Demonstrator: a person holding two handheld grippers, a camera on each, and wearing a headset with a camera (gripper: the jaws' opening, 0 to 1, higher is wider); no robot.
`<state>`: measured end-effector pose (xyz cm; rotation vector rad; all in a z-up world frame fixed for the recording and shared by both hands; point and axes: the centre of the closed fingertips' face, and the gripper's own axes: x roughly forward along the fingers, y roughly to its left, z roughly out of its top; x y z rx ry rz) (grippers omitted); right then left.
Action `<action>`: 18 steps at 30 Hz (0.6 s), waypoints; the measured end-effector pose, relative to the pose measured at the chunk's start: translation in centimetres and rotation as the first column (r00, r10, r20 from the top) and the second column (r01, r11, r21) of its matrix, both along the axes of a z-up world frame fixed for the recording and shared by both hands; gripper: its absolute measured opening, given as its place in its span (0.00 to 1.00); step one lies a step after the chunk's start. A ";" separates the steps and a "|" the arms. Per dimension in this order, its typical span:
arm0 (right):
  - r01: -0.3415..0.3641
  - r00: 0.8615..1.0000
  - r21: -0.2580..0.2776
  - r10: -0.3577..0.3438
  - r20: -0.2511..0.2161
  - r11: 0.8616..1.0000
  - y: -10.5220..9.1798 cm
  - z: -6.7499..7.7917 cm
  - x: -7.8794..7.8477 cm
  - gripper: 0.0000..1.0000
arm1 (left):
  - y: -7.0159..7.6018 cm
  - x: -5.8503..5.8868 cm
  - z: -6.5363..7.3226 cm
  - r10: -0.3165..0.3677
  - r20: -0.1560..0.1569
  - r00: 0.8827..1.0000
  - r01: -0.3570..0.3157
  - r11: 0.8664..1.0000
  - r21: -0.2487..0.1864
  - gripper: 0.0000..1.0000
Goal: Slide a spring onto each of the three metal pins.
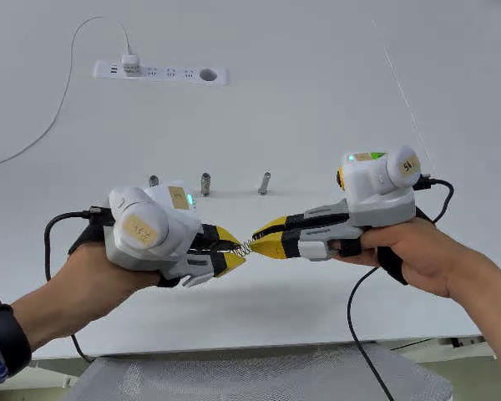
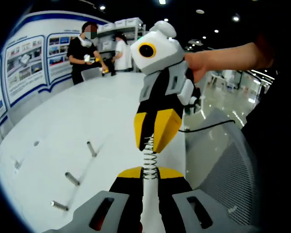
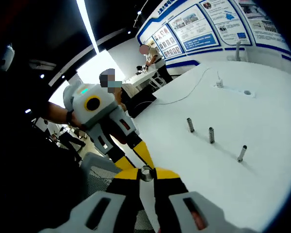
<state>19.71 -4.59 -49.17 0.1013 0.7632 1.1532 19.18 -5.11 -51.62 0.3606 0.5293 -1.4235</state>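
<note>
Here we noted left gripper and right gripper each pinching 1 spring by its ends; 3 pins stood beyond.

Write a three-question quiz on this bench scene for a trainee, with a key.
1. True or false: the spring lies flat on the table.
2. How many metal pins stand on the table? A) two B) three C) five
3. Fill in: the long white thing beyond the pins, with a plug in it, is a ____.
Key: 1 false; it is held in the air between the tips of the left gripper and the right gripper. 2 B. 3 power strip.
</note>
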 end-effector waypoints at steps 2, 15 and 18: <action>-0.014 1.000 -0.018 0.014 0.013 1.000 0.0 0.2 0.1 0.12 | -0.2 0.1 0.1 0.000 0.001 1.000 0.000 1.000 -0.004 0.10; -0.128 0.982 -0.169 0.148 0.115 0.977 -0.2 2.5 0.3 0.12 | -1.4 0.8 2.2 0.001 0.001 1.000 -0.001 0.996 -0.089 0.10; -0.196 0.967 -0.249 0.229 0.114 0.949 -0.7 2.4 -0.3 0.15 | -1.8 0.7 2.9 -0.010 0.010 1.000 0.011 0.995 -0.101 0.10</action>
